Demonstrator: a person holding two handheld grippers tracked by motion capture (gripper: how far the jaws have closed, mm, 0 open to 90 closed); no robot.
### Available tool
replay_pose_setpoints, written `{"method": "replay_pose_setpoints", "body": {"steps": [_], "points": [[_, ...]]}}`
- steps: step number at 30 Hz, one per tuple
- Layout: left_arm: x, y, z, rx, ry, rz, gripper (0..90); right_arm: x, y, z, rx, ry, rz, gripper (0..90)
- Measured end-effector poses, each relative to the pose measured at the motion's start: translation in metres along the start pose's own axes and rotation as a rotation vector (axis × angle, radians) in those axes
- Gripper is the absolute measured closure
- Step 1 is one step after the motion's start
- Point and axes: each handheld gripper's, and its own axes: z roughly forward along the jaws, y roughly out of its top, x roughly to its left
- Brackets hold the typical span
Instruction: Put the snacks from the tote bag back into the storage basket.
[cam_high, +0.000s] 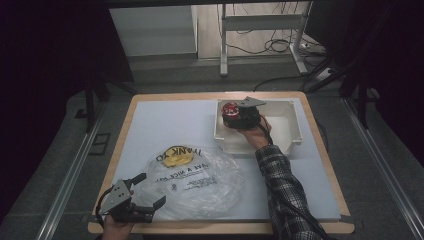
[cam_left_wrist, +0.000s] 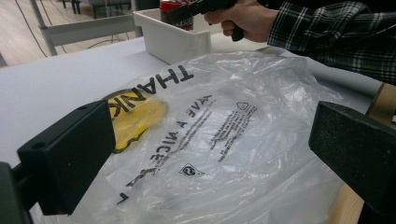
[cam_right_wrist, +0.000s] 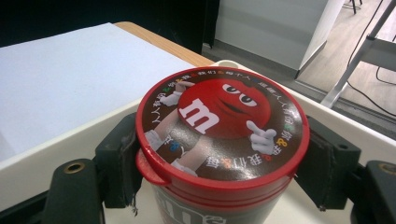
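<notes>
A round tub with a red lid (cam_right_wrist: 219, 135) showing a red candy figure stands upright between my right gripper's (cam_right_wrist: 219, 175) black pads, which press on both its sides. In the high view this red-lidded tub (cam_high: 230, 109) sits at the left end of the white bin (cam_high: 290, 131), and the right gripper (cam_high: 239, 117) is shut on it. A clear plastic bag (cam_high: 195, 182) with black print and a yellow patch lies flat on the white mat. My left gripper (cam_high: 146, 190) is open at the bag's near left edge, its jaws wide apart over the crinkled clear bag (cam_left_wrist: 219, 140).
The white mat covers a wooden table (cam_high: 320, 135) whose edges show all round. The white bin's wall (cam_left_wrist: 173, 42) rises behind the bag. A person's plaid sleeve (cam_high: 282, 185) crosses the right side of the mat. Metal desk legs (cam_high: 224, 45) and cables lie beyond the table.
</notes>
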Motion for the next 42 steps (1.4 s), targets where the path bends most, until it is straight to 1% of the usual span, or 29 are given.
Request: {"method": "replay_pose_setpoints", "body": {"steps": [14,21,26,34,42], "points": [[0.0,0.0,0.0,-0.002,0.002,-0.001,0.4,-0.008,-0.002,0.01,0.01,0.013,-0.008,25.8],[0.0,0.0,-0.001,-0.003,0.003,-0.002,0.4,-0.005,-0.004,0.017,0.023,0.026,-0.018,25.8],[0.0,0.0,-0.001,-0.004,0.003,-0.001,0.4,-0.005,-0.005,0.021,0.027,0.026,-0.03,25.8],[0.001,0.0,-0.001,-0.004,0.004,-0.001,0.4,-0.01,-0.007,0.026,0.035,0.032,-0.029,25.8],[0.001,0.0,-0.001,-0.006,0.004,-0.002,0.4,-0.015,-0.012,0.031,0.059,0.034,-0.033,25.7]]}}
